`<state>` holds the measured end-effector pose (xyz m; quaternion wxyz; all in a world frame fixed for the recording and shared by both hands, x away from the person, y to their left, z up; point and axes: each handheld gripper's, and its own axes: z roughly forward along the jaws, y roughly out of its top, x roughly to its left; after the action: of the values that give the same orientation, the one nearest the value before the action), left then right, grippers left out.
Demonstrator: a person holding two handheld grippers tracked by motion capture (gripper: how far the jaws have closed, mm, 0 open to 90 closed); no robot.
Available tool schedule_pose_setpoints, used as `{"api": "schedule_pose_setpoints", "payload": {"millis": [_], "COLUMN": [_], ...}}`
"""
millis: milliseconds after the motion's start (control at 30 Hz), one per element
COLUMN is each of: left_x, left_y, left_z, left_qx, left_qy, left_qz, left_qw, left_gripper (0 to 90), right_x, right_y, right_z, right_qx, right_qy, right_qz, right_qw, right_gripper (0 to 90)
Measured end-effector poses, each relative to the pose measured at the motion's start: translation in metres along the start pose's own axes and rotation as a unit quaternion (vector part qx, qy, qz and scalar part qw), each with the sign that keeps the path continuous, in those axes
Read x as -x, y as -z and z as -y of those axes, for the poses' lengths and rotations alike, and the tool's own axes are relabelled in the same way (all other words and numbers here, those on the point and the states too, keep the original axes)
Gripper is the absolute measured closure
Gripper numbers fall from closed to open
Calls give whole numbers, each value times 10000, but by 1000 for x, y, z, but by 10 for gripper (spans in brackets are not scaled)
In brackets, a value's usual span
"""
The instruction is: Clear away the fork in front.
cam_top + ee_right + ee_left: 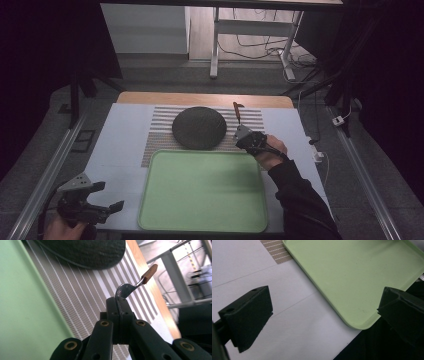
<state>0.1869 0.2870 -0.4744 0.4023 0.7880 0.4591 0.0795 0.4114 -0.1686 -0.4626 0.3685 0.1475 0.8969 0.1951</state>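
The right gripper point(119, 301) pinches the metal bowl of a wooden-handled spoon point(136, 283) above the striped placemat point(75, 300), while the left gripper point(324, 315) waits spread wide, and such a thin grip may let the spoon swivel or slip out.

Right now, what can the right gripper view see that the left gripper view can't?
The right gripper view alone has a spoon with a wooden handle, pinched by its bowl in the shut right gripper, plus the dark round plate and the table's wooden edge.

The left gripper view alone has the left gripper, jaws wide apart with nothing between them, over a white sheet.

Both share the green tray and the striped mat.
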Motion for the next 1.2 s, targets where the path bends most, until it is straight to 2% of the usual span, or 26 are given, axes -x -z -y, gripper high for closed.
{"api": "schedule_pose_setpoints", "payload": {"millis": [33,167,233,300,333,467,500,533,567,600,700,767,800,833,867,900,933,967,1000,1033,1067,1100,1133,1167,1200], "left_x": [0,1,1,1,2,2,2,2,3,3,4,5,5,5,6,7,7,7,8,9,9,10,11,11,12], "left_y": [0,0,-1,-1,-1,-2,-2,-2,-3,-4,-6,-9,-10,-11,-12,-14,-15,-16,-18,-19,-21,-23,-25,-27,-29], "left_z": [0,-1,-1,-2,-2,-3,-4,-4,-5,-5,-7,-9,-10,-11,-12,-13,-14,-16,-17,-19,-21,-23,-25,-27,-29], "left_qx": [0,18,18,16,24,52,52,56,66,65,62,73,95,112,125,147,158,167,173,158,147,140,143,136,115], "left_qy": [-3,-17,-37,-51,-55,-85,-92,-103,-132,-144,-212,-271,-319,-362,-399,-423,-453,-477,-503,-518,-544,-595,-626,-643,-679], "left_qz": [-4,6,4,32,41,98,127,155,178,196,297,387,427,470,494,522,557,587,610,635,648,672,702,742,768], "left_qw": [10000,10000,10000,10000,10000,9999,9999,9998,9997,9997,9993,9989,9985,9982,9979,9976,9973,9970,9967,9965,9963,9959,9955,9951,9947], "left_gripper": [0,0,0,0,0,0,0,0,0,0,0,0,0,0,0,0,0,0,0,0,0,0,0,0,0], "right_x": [0,4,5,5,5,5,4,4,3,1,-3,-6,-6,-8,-10,-10,-11,-14,-14,-15,-18,-18,-21,-21,-22], "right_y": [0,13,21,27,27,40,47,47,51,58,68,75,75,77,83,83,86,90,90,92,96,96,99,99,101], "right_z": [0,3,8,10,10,15,17,17,17,19,21,22,22,23,24,24,25,27,27,28,30,30,31,31,32], "right_qx": [0,256,443,535,535,747,859,859,899,1035,1208,1291,1291,1369,1467,1467,1511,1628,1628,1644,1734,1734,1789,1789,1817], "right_qy": [0,-454,-720,-880,-880,-1125,-1227,-1227,-1270,-1386,-1501,-1546,-1546,-1583,-1650,-1650,-1686,-1703,-1703,-1728,-1775,-1775,-1791,-1791,-1778], "right_qz": [0,-325,-501,-600,-600,-803,-917,-917,-977,-1090,-1275,-1405,-1405,-1457,-1601,-1601,-1677,-1798,-1798,-1852,-1977,-1977,-2071,-2071,-2116], "right_qw": [10000,9981,9952,9929,9929,9876,9845,9845,9830,9789,9729,9694,9694,9669,9621,9621,9595,9551,9551,9533,9483,9483,9450,9450,9437], "right_gripper": [900,900,900,900,900,900,900,900,900,900,900,900,900,900,900,900,900,900,900,900,900,900,900,900,900]}}
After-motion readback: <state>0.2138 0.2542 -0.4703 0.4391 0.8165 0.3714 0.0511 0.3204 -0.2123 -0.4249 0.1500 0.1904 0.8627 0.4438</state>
